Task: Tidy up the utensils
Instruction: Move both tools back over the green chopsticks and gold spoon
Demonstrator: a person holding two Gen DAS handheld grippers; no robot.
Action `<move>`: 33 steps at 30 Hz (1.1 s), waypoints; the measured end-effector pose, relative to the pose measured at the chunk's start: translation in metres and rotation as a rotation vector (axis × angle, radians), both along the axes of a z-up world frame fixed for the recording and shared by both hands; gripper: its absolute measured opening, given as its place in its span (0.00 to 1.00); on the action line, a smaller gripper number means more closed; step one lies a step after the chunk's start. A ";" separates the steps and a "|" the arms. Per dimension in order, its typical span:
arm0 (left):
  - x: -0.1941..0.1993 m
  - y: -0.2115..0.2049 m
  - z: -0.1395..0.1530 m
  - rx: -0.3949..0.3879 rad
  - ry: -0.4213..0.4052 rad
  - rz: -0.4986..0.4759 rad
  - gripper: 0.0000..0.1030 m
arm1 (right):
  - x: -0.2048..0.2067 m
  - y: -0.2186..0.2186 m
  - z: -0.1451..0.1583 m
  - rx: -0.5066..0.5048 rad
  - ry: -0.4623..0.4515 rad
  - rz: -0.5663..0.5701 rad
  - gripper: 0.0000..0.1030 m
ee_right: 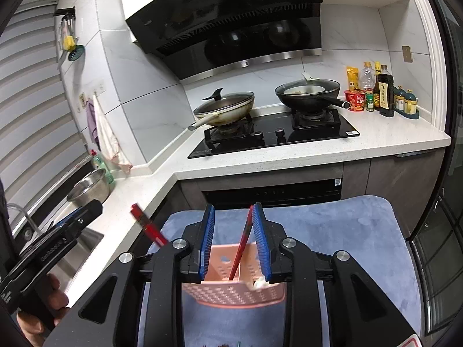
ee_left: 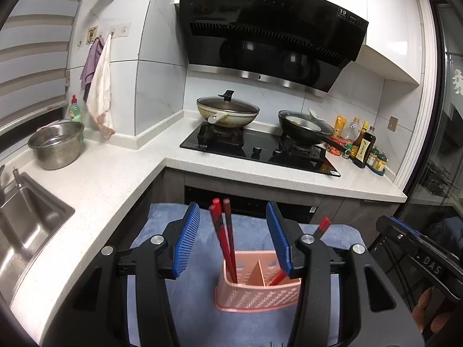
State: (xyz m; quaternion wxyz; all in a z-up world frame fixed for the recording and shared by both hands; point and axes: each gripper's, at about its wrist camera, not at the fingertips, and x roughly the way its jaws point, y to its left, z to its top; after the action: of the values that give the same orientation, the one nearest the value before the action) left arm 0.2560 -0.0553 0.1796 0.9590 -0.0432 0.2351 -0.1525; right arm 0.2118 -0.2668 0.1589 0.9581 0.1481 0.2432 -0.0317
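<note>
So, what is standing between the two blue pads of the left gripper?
In the left wrist view, two red chopsticks stand between the left gripper pads, untouched, leaning in the left compartment of the pink holder.

1. The black range hood [ee_left: 269,37] has "vatti" in small pale letters near its top left corner, easy to miss.
2. Same hood, a sticker at the top right corner shows a big "19"; the smaller print under it is too tiny to read.
3. The right gripper [ee_left: 405,240], seen from the left wrist camera, has "DAS" in white on its black body.
4. Bottle and noodle cup labels by the stove are unreadable.
</note>
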 end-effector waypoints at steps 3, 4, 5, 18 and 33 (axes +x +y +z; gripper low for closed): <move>-0.013 0.004 -0.003 0.011 0.007 0.009 0.44 | -0.017 0.006 -0.003 -0.008 0.005 0.008 0.30; -0.018 0.005 -0.004 0.018 0.010 0.013 0.44 | -0.024 0.009 -0.005 -0.012 0.008 0.010 0.32; -0.022 0.006 -0.005 0.025 0.014 0.016 0.44 | -0.030 0.011 -0.007 -0.017 0.012 0.014 0.32; -0.092 0.017 -0.062 0.110 0.132 0.006 0.47 | -0.122 0.052 -0.064 -0.140 0.106 0.027 0.37; -0.173 0.032 -0.177 0.205 0.338 0.004 0.53 | -0.200 0.077 -0.172 -0.155 0.327 0.000 0.37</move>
State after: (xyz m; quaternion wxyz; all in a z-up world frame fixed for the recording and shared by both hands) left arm 0.0833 -0.0236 0.0021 0.9056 0.0294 0.4069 -0.1162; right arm 0.0116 -0.1897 -0.0130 0.9143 0.0665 0.3927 -0.0741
